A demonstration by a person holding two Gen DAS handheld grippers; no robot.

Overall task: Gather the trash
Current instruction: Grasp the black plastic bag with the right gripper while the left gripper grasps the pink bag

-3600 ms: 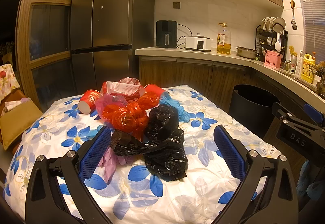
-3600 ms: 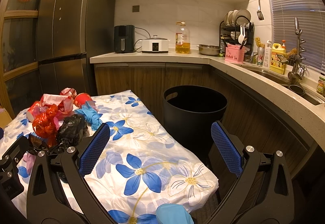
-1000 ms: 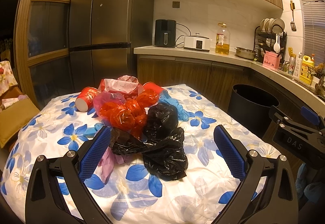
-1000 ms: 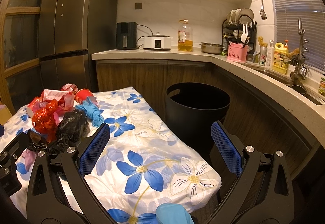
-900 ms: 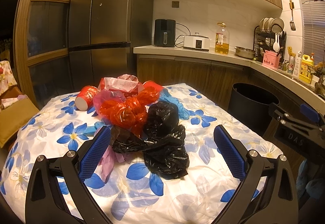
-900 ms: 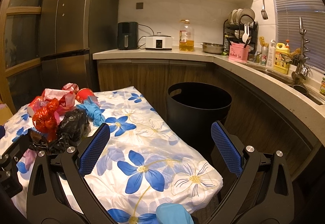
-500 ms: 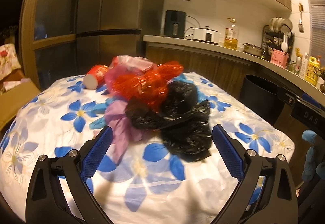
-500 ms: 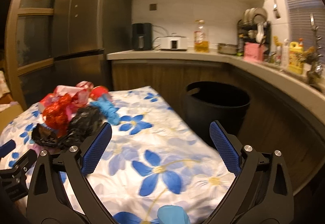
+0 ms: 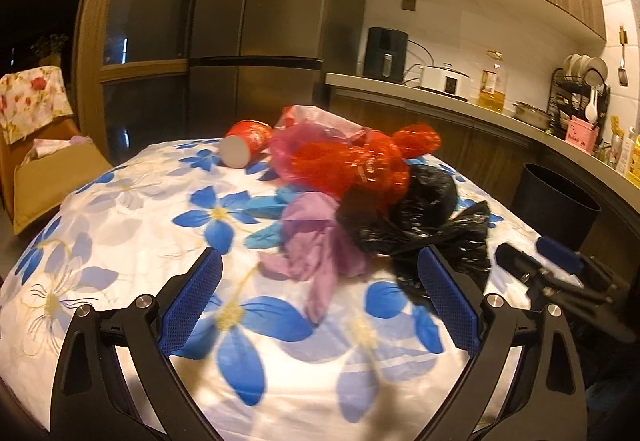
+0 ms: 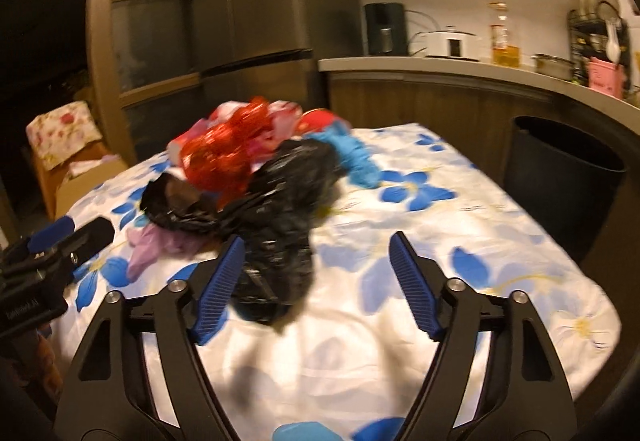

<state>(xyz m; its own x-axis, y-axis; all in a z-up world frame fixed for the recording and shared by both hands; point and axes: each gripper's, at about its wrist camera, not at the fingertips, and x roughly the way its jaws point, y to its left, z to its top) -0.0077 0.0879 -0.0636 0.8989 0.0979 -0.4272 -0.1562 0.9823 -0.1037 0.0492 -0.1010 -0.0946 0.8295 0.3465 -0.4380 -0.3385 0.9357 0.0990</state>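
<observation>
Black crumpled plastic bag (image 10: pixel 280 209) lies on the flower-print tablecloth (image 10: pixel 460 241), its long axis running near to far. The right gripper (image 10: pixel 318 285), jaws wide and empty, is nearest, the bag slightly left. The left gripper (image 9: pixel 320 301) is also wide.

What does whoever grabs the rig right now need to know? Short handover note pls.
Left gripper: open, empty, low over the tablecloth, just short of the purple glove.
Right gripper: open, empty, its left finger against the near end of the black bag.
Trash pile mid-table: black bag, red bag, purple glove, blue gloves, red cup on its side, pink wrapper behind.
Bin: on the floor off the table's right side, mouth open.
Done: nothing gripped; what is in the bin cannot be seen.
Left: grip each piece and drop it in the bin.
</observation>
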